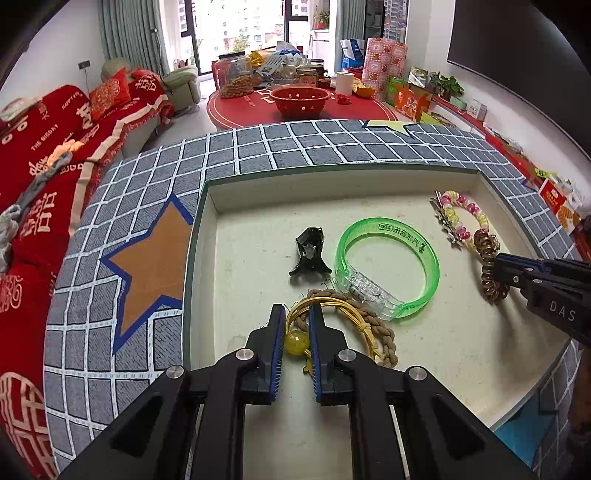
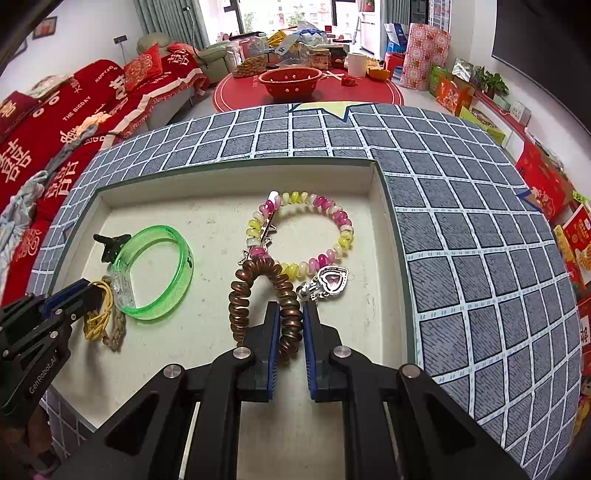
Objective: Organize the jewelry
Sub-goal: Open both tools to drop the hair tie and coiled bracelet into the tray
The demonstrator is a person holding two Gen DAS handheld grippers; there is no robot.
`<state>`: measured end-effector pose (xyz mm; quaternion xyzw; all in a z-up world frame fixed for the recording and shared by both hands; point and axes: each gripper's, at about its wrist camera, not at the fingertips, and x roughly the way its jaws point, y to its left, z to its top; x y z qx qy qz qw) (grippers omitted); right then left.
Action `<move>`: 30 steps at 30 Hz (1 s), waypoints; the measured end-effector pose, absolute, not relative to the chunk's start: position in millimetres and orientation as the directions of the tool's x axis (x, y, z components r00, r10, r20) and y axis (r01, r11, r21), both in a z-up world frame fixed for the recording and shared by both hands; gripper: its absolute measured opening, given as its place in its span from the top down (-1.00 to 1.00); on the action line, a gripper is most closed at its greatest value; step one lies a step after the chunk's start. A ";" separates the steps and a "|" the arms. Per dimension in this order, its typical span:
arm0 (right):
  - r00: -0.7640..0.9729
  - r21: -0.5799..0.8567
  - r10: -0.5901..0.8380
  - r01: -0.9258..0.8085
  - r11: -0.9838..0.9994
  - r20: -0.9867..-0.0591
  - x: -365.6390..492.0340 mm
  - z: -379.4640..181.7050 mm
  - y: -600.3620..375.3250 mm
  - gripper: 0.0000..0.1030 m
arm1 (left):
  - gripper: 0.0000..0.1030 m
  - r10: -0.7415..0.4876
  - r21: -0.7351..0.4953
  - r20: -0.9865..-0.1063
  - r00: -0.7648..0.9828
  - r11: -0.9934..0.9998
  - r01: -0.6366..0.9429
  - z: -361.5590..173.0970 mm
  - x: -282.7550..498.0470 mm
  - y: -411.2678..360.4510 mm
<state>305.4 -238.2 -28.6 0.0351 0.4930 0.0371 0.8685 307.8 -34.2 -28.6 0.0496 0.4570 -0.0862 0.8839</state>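
Ahead of the gripper, past the checked grey mat (image 1: 258, 147), a round red table (image 1: 240, 107) stands crowded with jars and boxes. A sofa under red covers (image 1: 44, 147) runs along the left. Daylight enters through the far window (image 1: 236, 26) beside green curtains (image 1: 125, 29).

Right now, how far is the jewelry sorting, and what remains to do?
Nothing looks sorted yet: every piece lies loose in the one tray. In hand: the left gripper is shut on the yellow cord bracelet, the right gripper on the copper coil hair tie. Untouched: green bangle, black claw clip, beaded bracelet, braided tie.
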 end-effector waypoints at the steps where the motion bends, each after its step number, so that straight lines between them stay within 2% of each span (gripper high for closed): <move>1: 0.512 0.097 0.098 -0.029 0.995 -0.854 305.1 -28.5 -237.8 0.73 | 0.50 -0.100 0.019 -0.816 0.570 0.980 0.198 -28.5 307.1 -35.1; 10: 0.504 0.110 0.107 -0.024 0.994 -0.857 304.7 -28.0 -239.1 0.68 | 0.50 -0.087 0.024 -0.819 0.567 0.982 0.186 -27.4 306.6 -33.2; 11: 0.503 0.116 0.113 -0.025 0.993 -0.857 305.2 -28.0 -239.7 0.59 | 0.50 -0.086 0.026 -0.819 0.567 0.982 0.186 -27.2 306.3 -33.3; 14: 0.500 0.118 0.112 -0.019 0.993 -0.859 303.9 -27.1 -240.2 -0.05 | 0.50 -0.082 0.029 -0.819 0.568 0.983 0.183 -25.9 305.6 -33.4; 19: 0.516 0.185 0.164 -0.012 0.983 -0.841 297.7 -20.0 -246.5 -0.12 | 0.50 -0.069 0.034 -0.803 0.593 0.987 0.160 -18.5 301.1 -29.7; 26: 0.549 0.255 0.215 -0.004 0.967 -0.808 291.5 -5.5 -252.8 -0.39 | 0.50 -0.058 0.049 -0.766 0.640 0.988 0.147 -1.3 293.7 -27.6; 30: 0.572 0.279 0.229 0.000 0.960 -0.788 285.9 5.0 -255.2 -0.47 | 0.50 -0.061 0.042 -0.758 0.649 0.989 0.142 4.0 291.1 -25.7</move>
